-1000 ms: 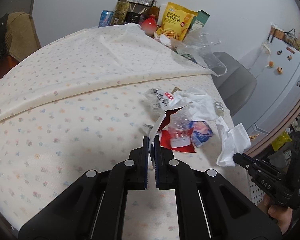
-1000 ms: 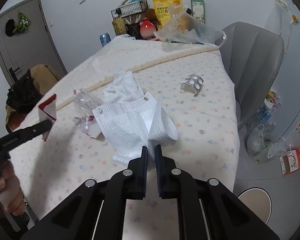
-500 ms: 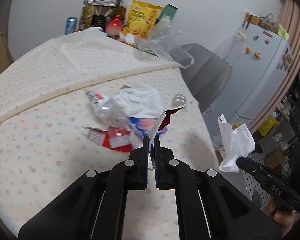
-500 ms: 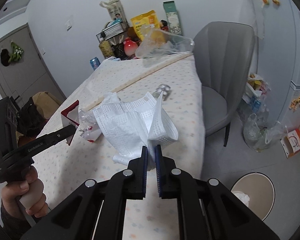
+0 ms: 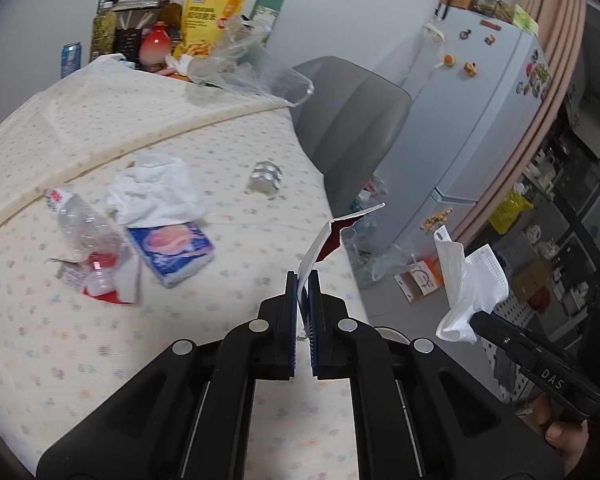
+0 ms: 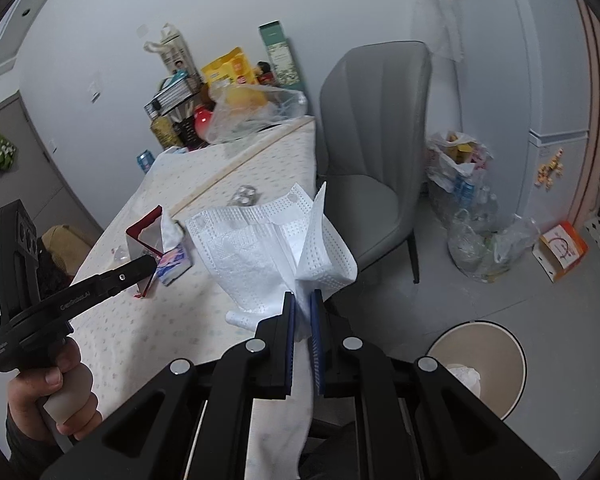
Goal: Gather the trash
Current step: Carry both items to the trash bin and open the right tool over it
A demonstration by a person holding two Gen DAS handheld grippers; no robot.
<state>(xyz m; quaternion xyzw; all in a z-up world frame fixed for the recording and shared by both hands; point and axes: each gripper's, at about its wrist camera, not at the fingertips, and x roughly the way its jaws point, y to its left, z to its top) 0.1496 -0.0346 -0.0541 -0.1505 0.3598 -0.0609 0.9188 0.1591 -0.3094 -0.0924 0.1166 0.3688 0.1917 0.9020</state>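
My left gripper [image 5: 303,280] is shut on a torn red-and-white wrapper [image 5: 329,236], held up over the table's right edge; it also shows in the right wrist view [image 6: 146,236]. My right gripper [image 6: 302,300] is shut on a white embossed paper towel [image 6: 268,248], held in the air beyond the table edge; it also shows in the left wrist view [image 5: 470,288]. A beige trash bin [image 6: 480,360] with white paper in it stands on the floor at lower right. On the table [image 5: 100,360] lie a crushed clear bottle [image 5: 82,226], a blue tissue pack [image 5: 170,250], a crumpled white tissue [image 5: 156,188] and a foil blister [image 5: 265,176].
A grey chair [image 6: 374,152] stands by the table's far right side. Plastic bags of bottles [image 6: 484,240] and an orange box [image 6: 562,250] lie on the floor by the fridge [image 5: 472,120]. Snack bags, a wire basket and a clear plastic bag [image 5: 244,72] crowd the table's far end.
Both grippers have swung right, away from the table and toward the floor, each keeping its piece of trash. The bin has come fuller into the right wrist view.
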